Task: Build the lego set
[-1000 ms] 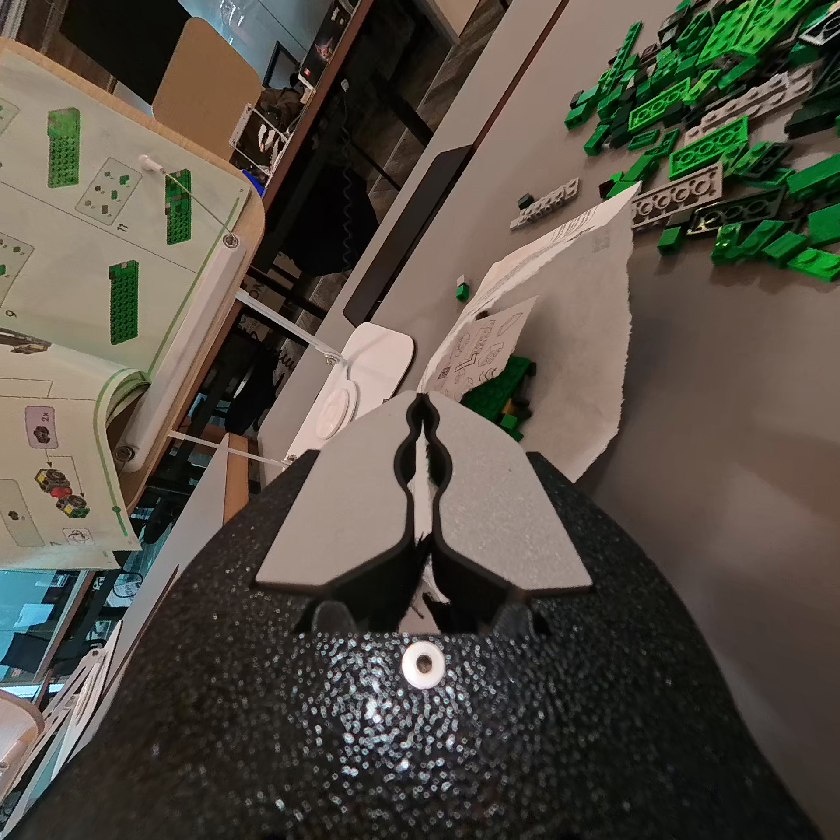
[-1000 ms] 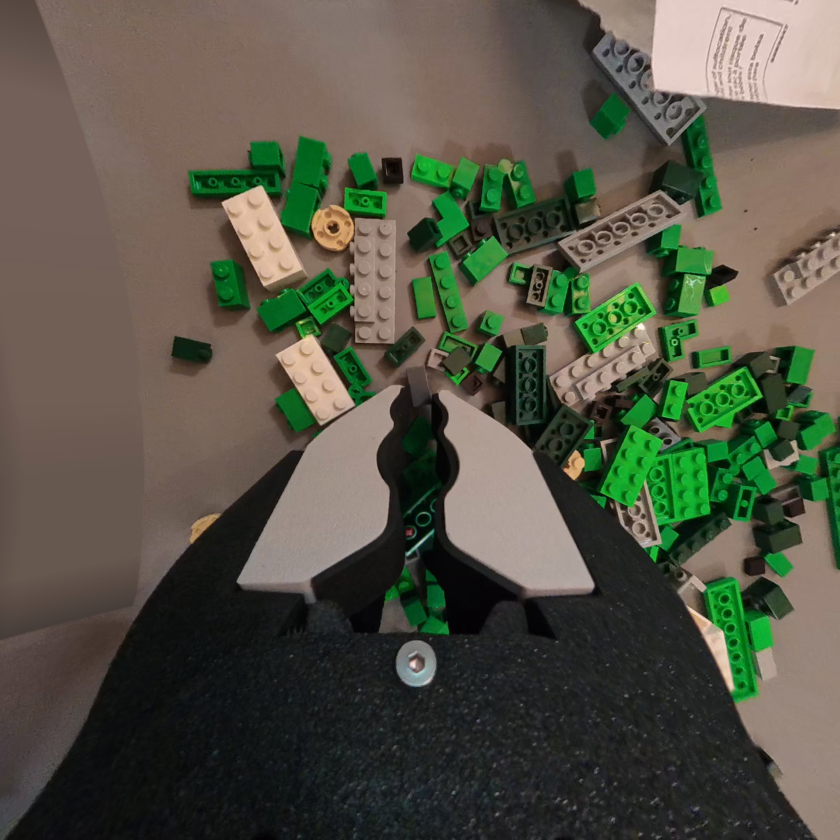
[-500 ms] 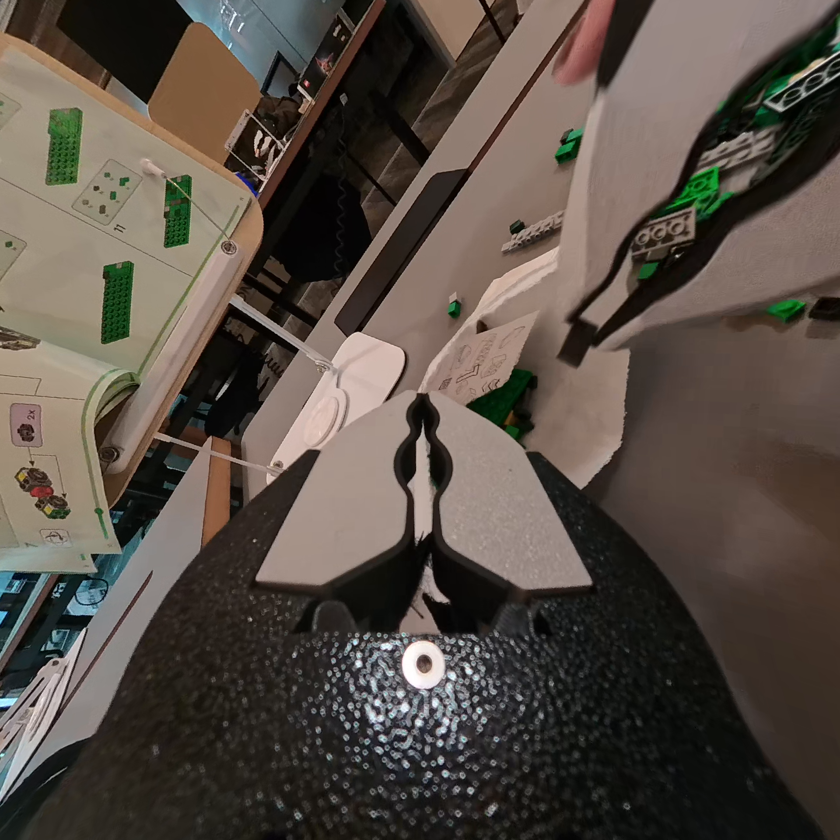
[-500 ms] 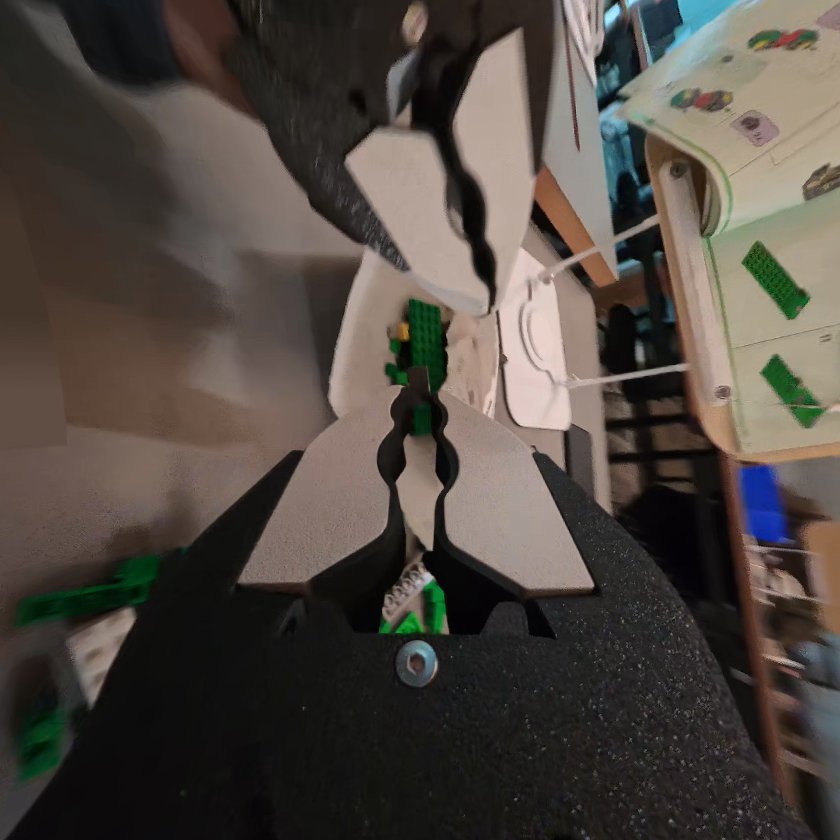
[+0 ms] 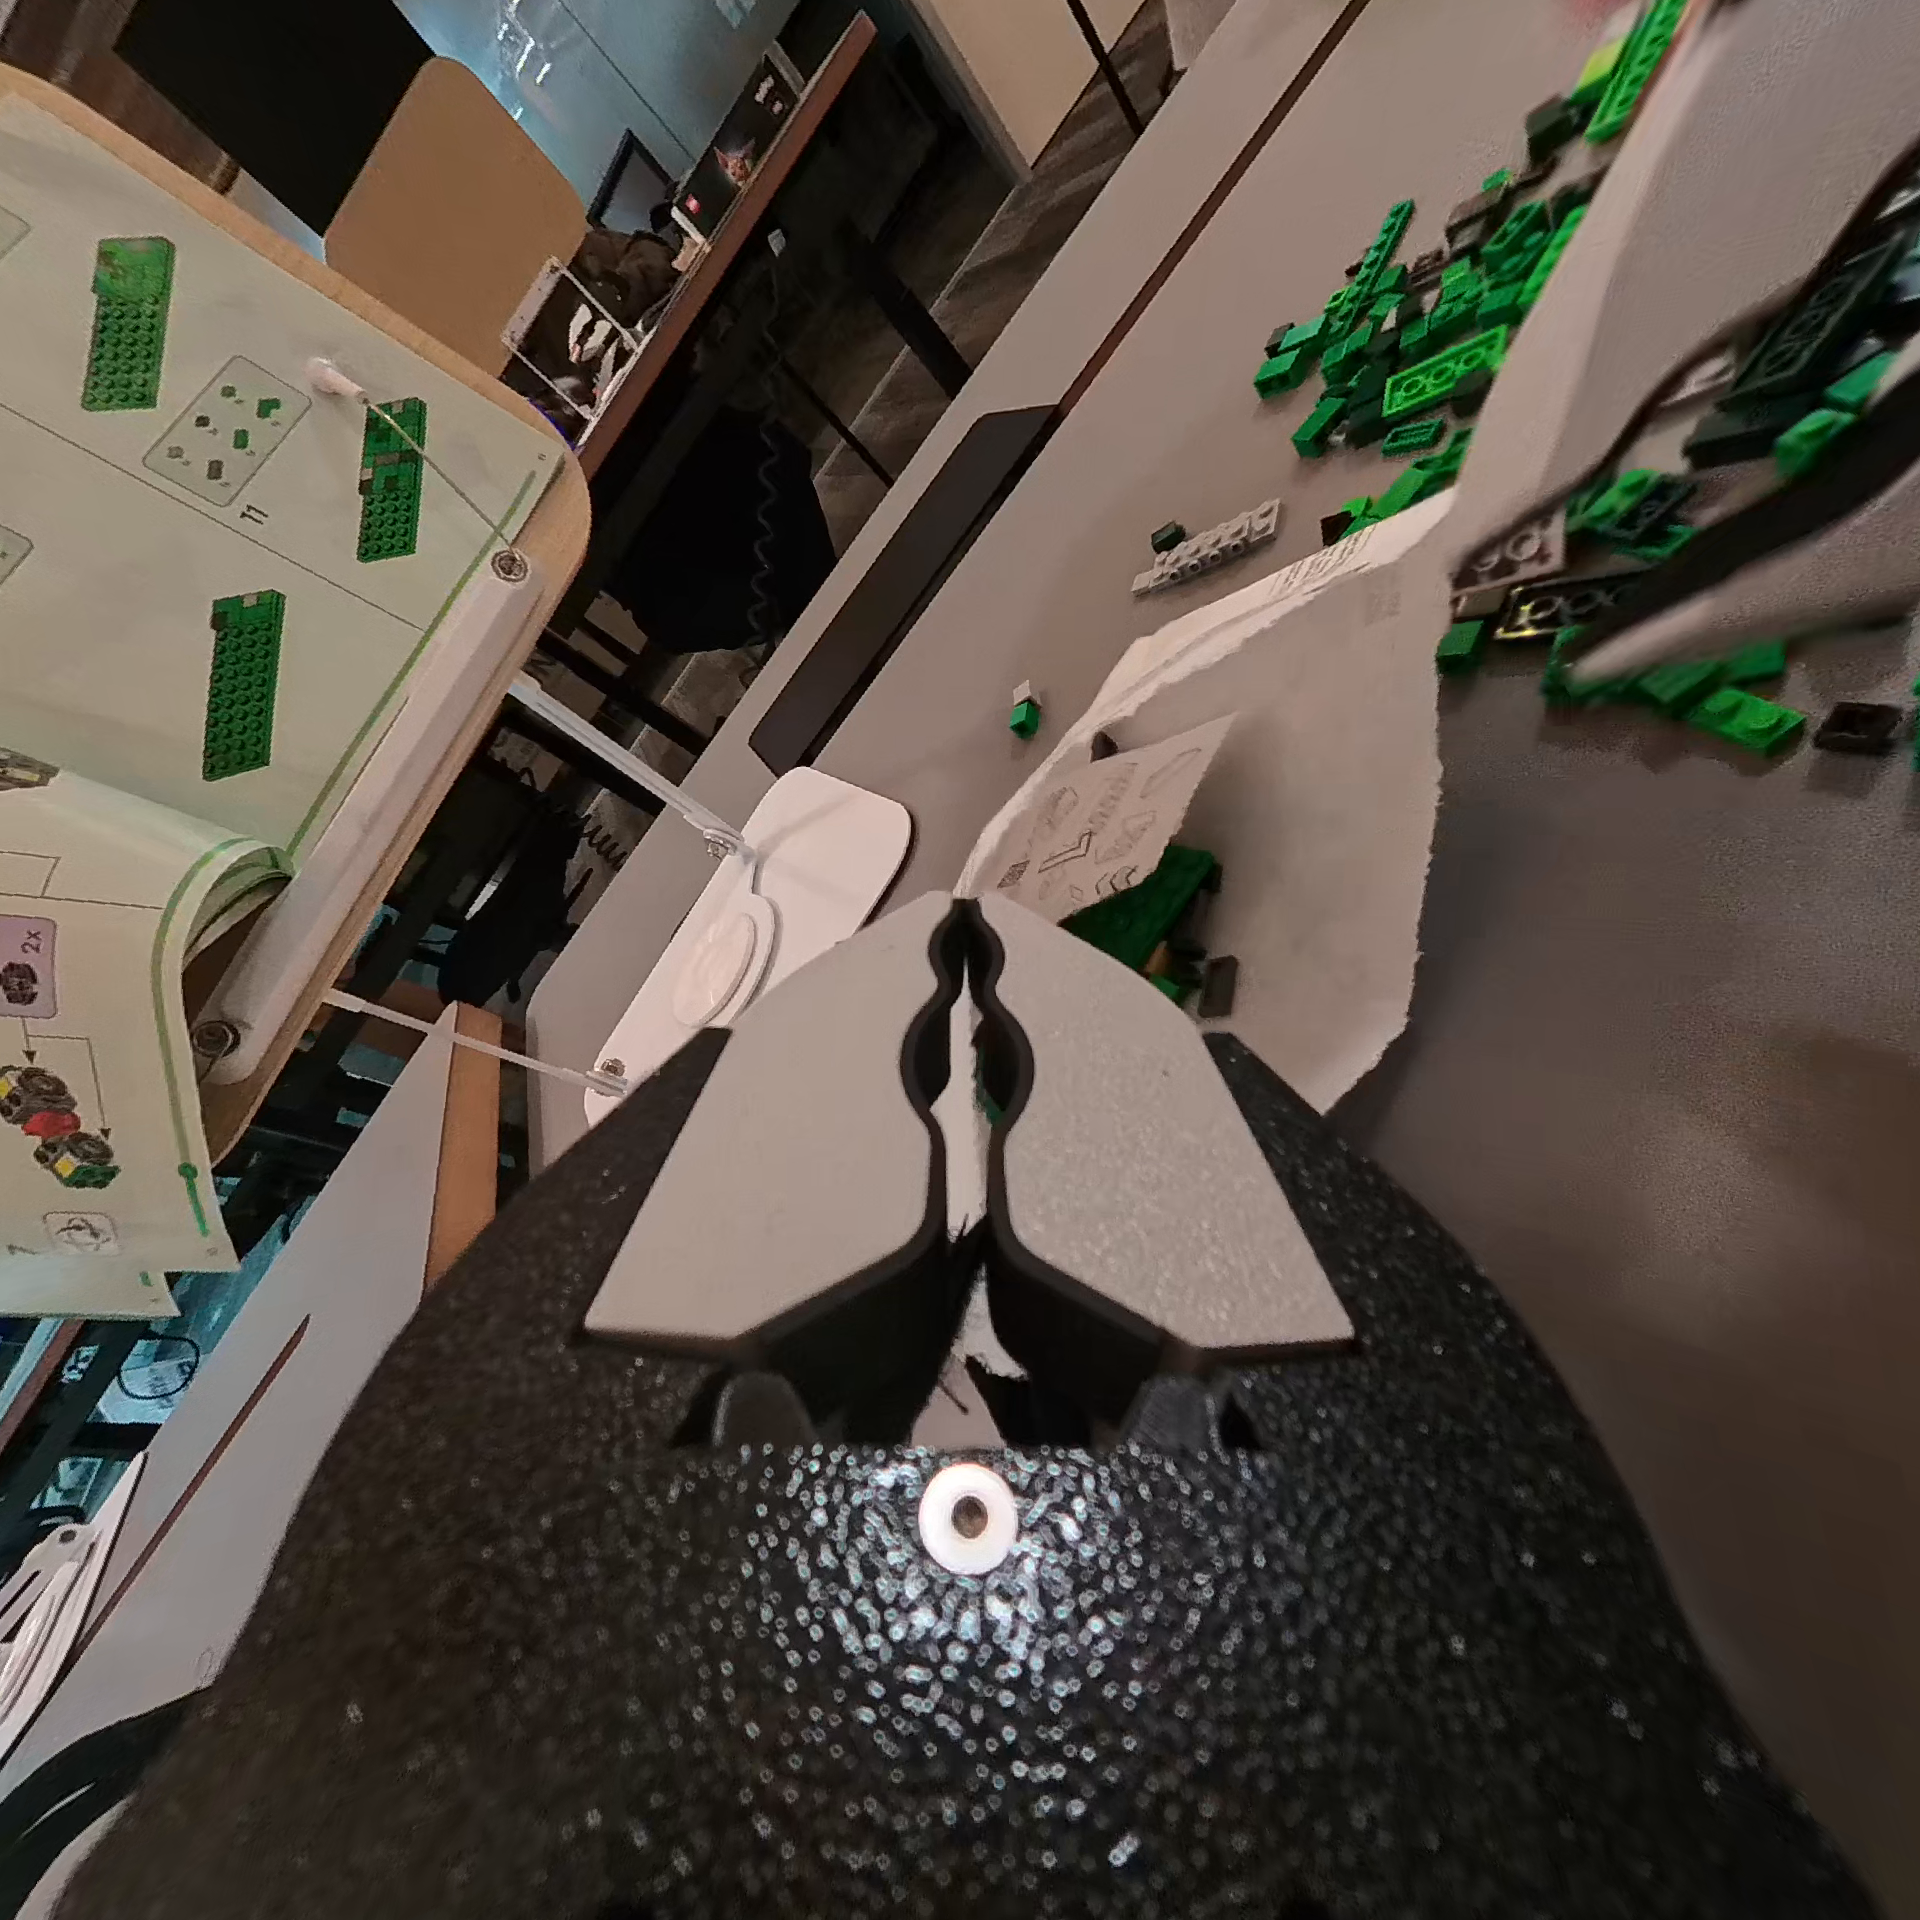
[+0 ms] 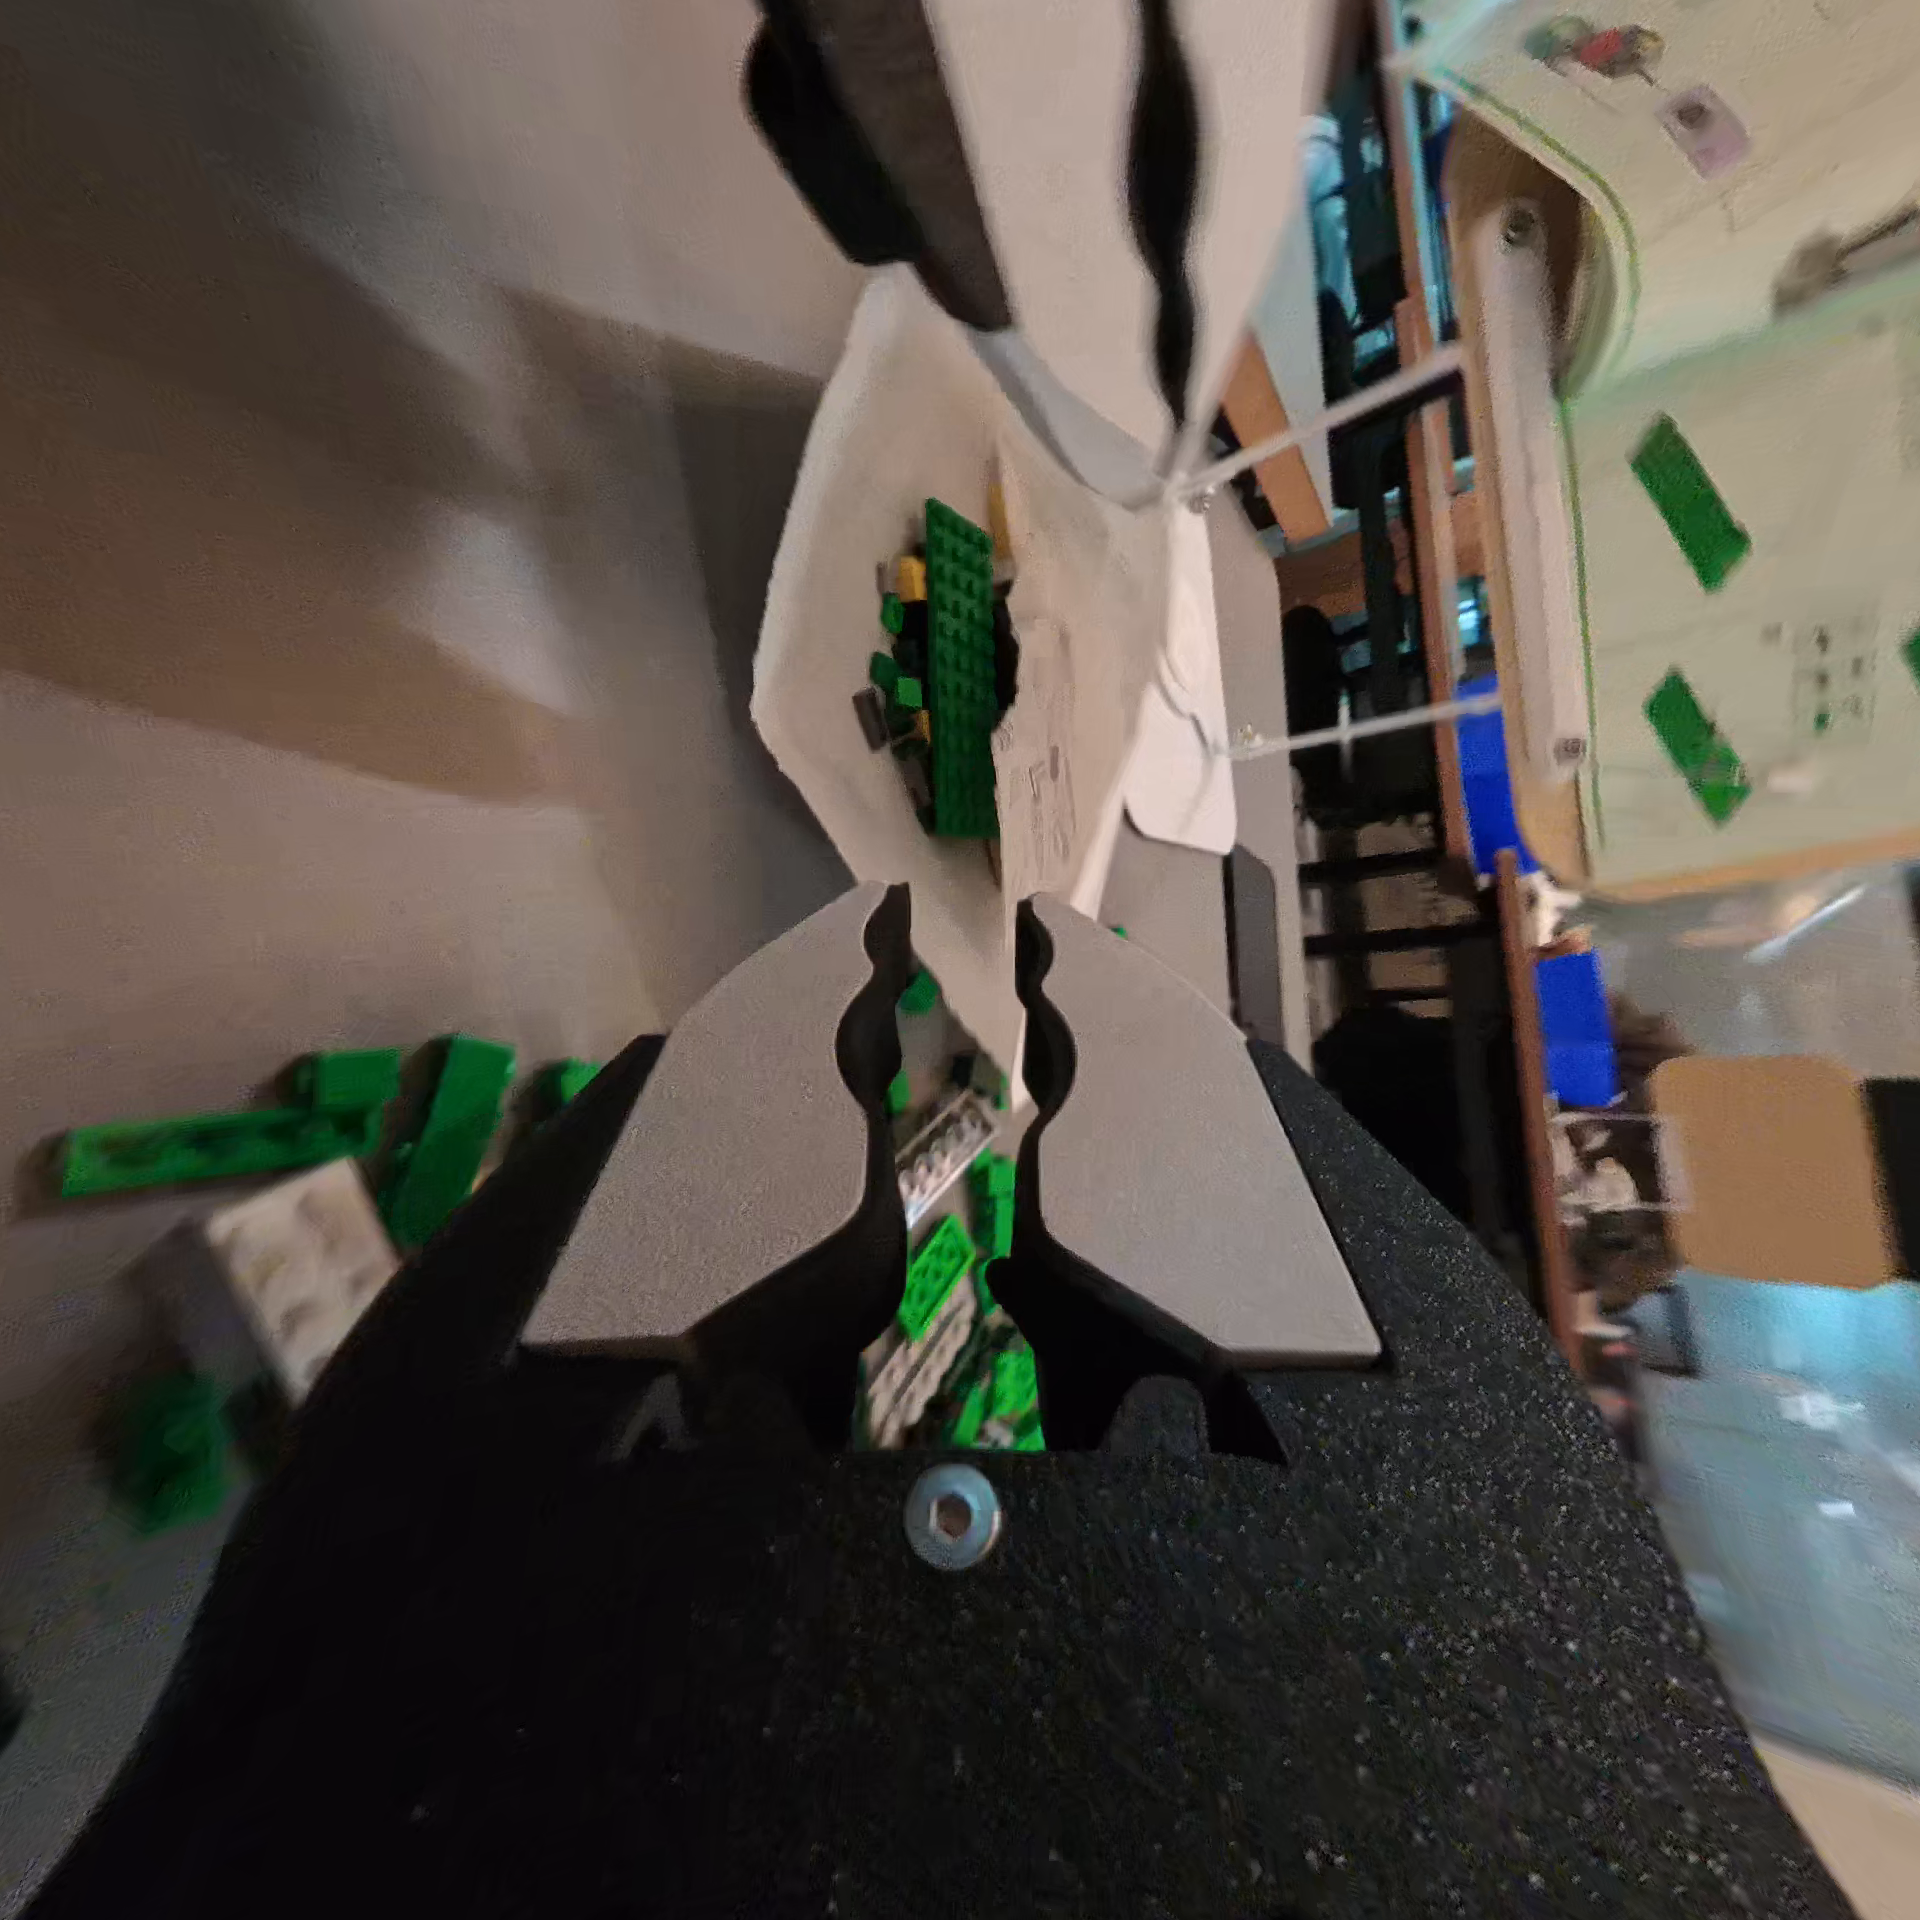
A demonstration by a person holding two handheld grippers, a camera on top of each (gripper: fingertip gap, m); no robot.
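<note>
A long green studded plate point(image 6: 961, 665) lies on torn white paper point(image 6: 821, 582) with several small dark, green and yellow pieces beside it; it also shows in the left wrist view point(image 5: 1143, 914). My left gripper point(image 5: 961, 909) is shut at the paper's printed flap point(image 5: 1091, 831), which stands up from its tips. My right gripper point(image 6: 961, 914) is open and empty, held above the table and pointed at the plate. It shows blurred at the upper right of the left wrist view point(image 5: 1507, 613). The loose brick pile point(image 5: 1434, 343) lies behind it.
An instruction booklet point(image 5: 208, 520) stands on a wooden holder at the left, with its white base point(image 5: 821, 862) on the table. A grey studded plate point(image 5: 1205, 545) and a small green brick point(image 5: 1023, 717) lie apart. A white brick point(image 6: 281, 1268) and green pieces lie under my right gripper. Left tips to right tips: about 10 cm. To the white brick point(image 6: 281, 1268): right tips about 10 cm, left tips about 20 cm.
My right gripper left the brick pile, swung toward the paper and the green plate, and opened; the small grey piece it held is gone from its tips. My left gripper stayed put.
</note>
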